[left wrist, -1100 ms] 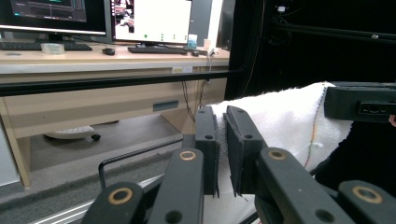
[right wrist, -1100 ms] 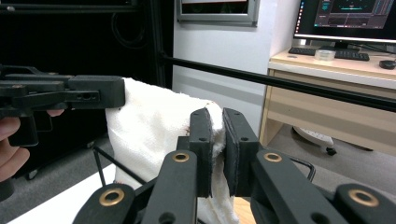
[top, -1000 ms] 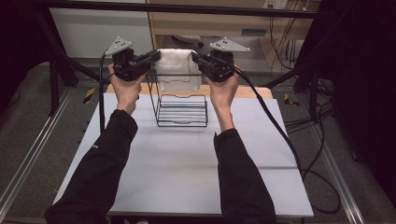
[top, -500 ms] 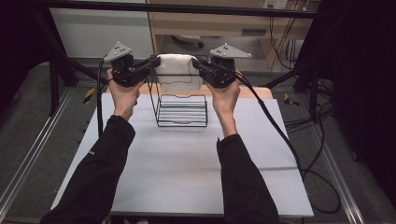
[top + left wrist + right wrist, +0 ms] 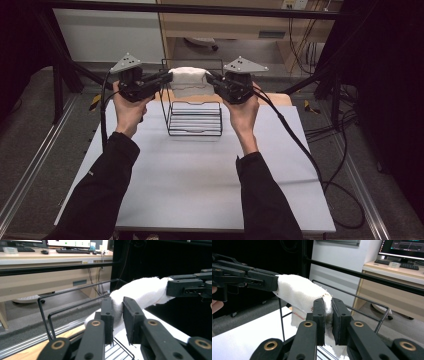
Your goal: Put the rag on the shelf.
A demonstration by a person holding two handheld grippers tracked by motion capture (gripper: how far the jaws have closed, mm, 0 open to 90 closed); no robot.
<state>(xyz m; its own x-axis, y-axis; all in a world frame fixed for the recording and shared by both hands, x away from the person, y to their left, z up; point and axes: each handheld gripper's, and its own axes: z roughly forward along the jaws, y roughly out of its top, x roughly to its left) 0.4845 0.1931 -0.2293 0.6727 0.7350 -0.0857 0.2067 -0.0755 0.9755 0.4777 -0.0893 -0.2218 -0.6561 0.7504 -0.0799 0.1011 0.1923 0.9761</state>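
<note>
Up goes the white towel (image 5: pixel 188 80), both hands lifted higher than a second ago. Left gripper (image 5: pixel 167 77) pinches the cloth's left end, jaws pressed onto it. Towel spans between the claws, above the black wire rack (image 5: pixel 195 119) on the white table (image 5: pixel 200 185). Right gripper (image 5: pixel 210 79) clamps the right end.

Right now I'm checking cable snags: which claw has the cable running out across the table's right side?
The right claw: its cable trails across the table and off its right edge. The left claw's cable loops down beside the left hand.
</note>
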